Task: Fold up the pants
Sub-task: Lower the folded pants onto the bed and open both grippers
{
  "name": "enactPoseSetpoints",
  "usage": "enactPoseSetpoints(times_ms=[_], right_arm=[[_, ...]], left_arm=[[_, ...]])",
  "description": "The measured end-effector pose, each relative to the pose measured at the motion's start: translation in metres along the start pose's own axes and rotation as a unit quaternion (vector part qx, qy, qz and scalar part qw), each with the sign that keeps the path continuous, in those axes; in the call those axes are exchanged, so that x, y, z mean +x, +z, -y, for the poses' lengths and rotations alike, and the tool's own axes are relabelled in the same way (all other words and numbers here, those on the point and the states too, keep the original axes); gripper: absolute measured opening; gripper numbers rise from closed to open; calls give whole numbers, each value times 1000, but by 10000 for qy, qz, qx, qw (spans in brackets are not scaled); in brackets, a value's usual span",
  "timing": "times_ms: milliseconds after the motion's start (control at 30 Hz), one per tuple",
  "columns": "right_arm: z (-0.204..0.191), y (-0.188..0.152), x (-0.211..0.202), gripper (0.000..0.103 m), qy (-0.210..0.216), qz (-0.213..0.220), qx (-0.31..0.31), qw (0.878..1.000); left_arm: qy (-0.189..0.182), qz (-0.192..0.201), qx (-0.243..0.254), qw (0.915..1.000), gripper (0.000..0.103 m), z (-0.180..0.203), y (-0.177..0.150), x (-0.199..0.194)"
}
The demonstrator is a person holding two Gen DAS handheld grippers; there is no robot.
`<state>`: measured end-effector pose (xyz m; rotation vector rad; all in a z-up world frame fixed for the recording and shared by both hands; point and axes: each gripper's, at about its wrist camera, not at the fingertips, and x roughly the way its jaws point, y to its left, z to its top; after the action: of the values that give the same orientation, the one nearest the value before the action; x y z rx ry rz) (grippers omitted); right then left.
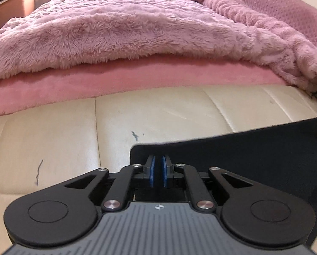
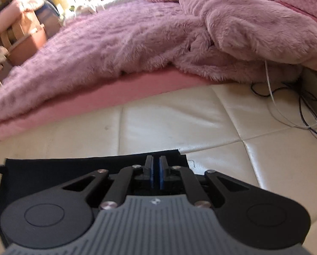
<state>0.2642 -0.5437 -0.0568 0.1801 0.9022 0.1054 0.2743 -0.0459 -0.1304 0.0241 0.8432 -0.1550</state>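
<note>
On the cream cushion, left gripper (image 1: 158,171) and right gripper (image 2: 156,172) each clamp the black pants (image 1: 254,153); folding looks underway, unfinished.

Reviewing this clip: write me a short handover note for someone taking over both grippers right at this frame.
Left gripper: jaws nearly closed at the left corner of the black pants; looks pinched on the edge, though the cloth between the pads is hard to see.
Right gripper: same, at the right corner of the pants.
Pants lie flat on the cream padded surface, in front of the pink fluffy blanket. Loose cables lie to the right.
Done: both corners of one edge reached.
Left: lift that edge and carry it over to make the fold; how many folds are already in is not visible.
</note>
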Motion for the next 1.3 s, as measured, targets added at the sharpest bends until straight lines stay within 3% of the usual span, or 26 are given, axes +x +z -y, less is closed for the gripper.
enactPoseSetpoints(times_ms=[200, 367, 533, 667, 767, 900, 1133, 1300], right_arm=[[10, -3, 33, 0, -341, -169, 180, 9991], [19, -4, 34, 0, -550, -175, 314, 9978], [17, -15, 2, 4, -439, 16, 489, 9978], [-4, -37, -26, 4, -212, 135, 351, 9991], [-27, -58, -36, 5, -40, 150, 229, 9996], [-57, -84, -35, 13, -9, 107, 26, 9999], [-80, -115, -20, 12, -45, -124, 13, 9999], [-81, -114, -12, 11, -191, -286, -41, 9994]], left_arm=[[117, -26, 97, 9999, 9, -7, 2, 21], [443, 11, 127, 9989, 10, -8, 7, 20], [154, 296, 6, 9994, 10, -10, -11, -27], [-357, 239, 60, 9991, 10, -3, -45, -60], [-513, 64, 128, 9986, 10, 4, -73, -75], [-528, -259, 213, 9980, 10, 5, -102, -82], [-454, -457, 206, 9977, 12, 1, -128, -83], [-438, -559, 210, 9973, 14, -1, -129, -89]])
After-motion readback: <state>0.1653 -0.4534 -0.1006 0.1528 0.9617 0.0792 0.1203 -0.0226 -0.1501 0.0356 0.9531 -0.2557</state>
